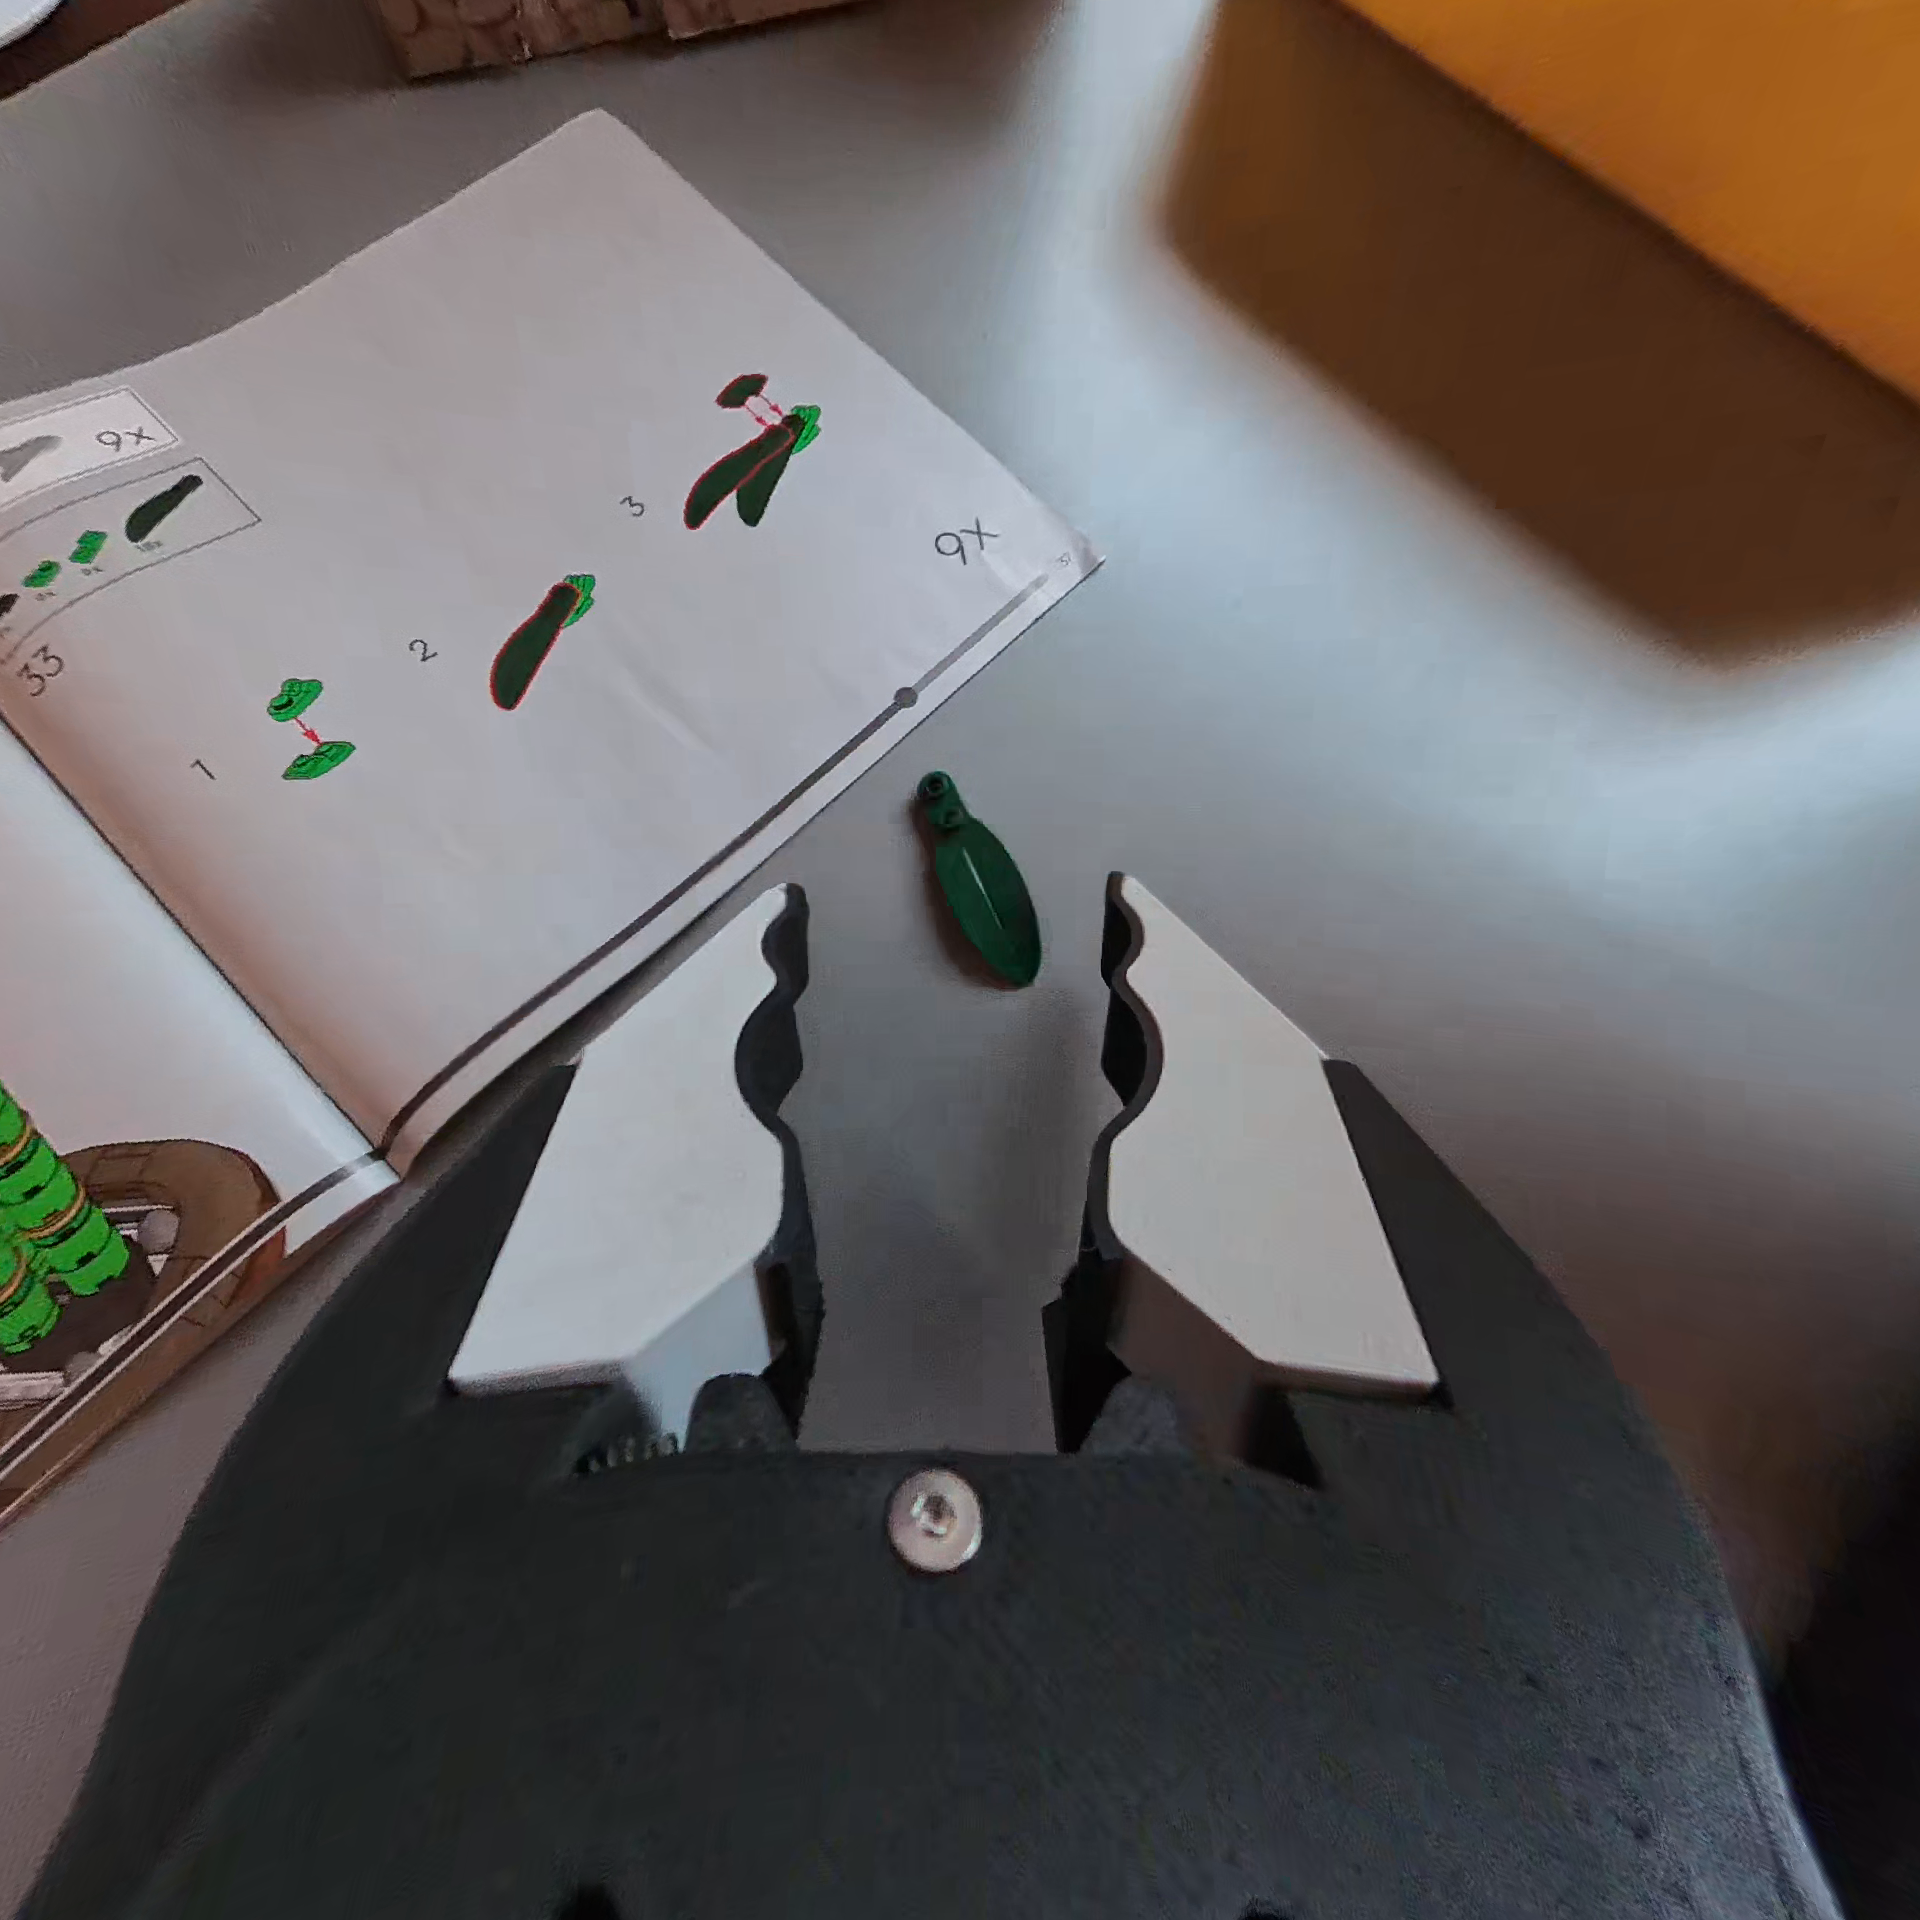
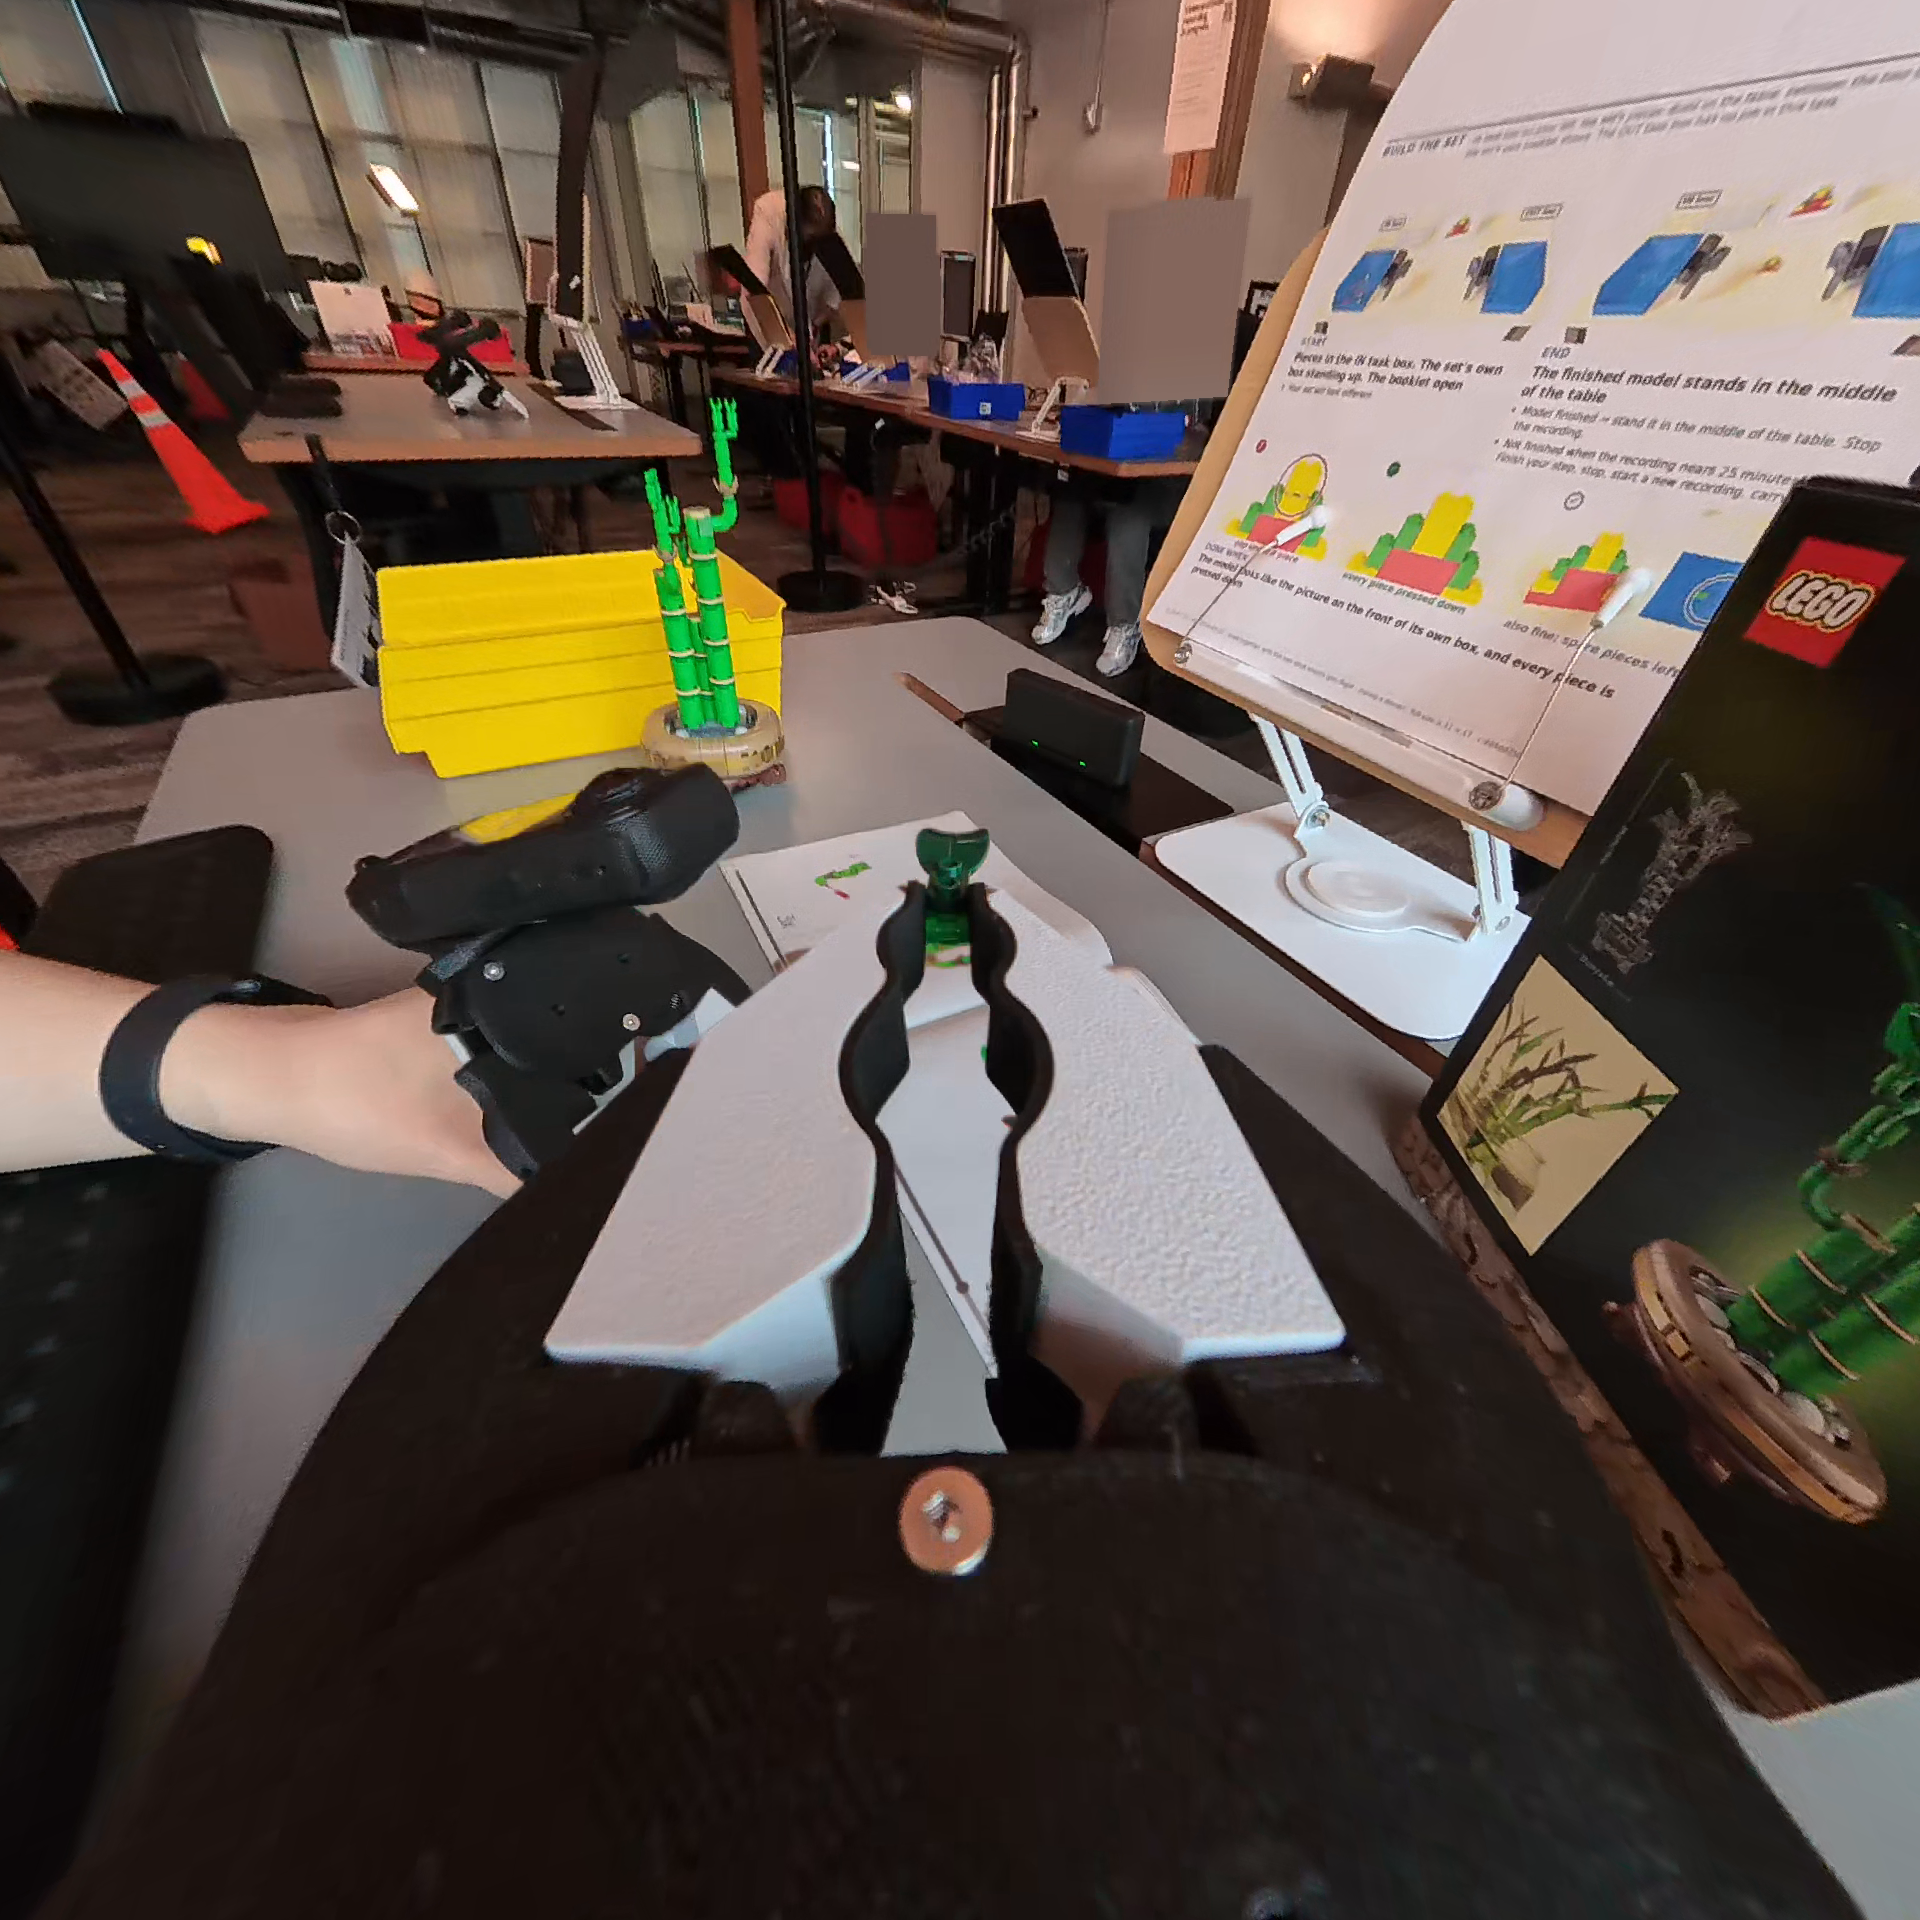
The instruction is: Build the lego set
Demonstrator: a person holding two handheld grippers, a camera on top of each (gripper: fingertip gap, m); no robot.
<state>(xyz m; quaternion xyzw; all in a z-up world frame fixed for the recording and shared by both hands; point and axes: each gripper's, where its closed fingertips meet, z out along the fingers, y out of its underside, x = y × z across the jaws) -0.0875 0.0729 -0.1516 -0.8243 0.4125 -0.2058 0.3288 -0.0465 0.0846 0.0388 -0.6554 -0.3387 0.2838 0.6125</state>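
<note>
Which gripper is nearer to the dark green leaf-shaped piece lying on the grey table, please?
Left. The left gripper hangs open just over the dark green leaf-shaped piece, which lies between its fingertips. The right gripper is raised elsewhere, shut on a small green assembly.

Left wrist view looks steeply down, close over the worktop (image 1: 1299, 727); right wrist view faces level across the room; both catch the open booklet (image 1: 520, 623)
</note>
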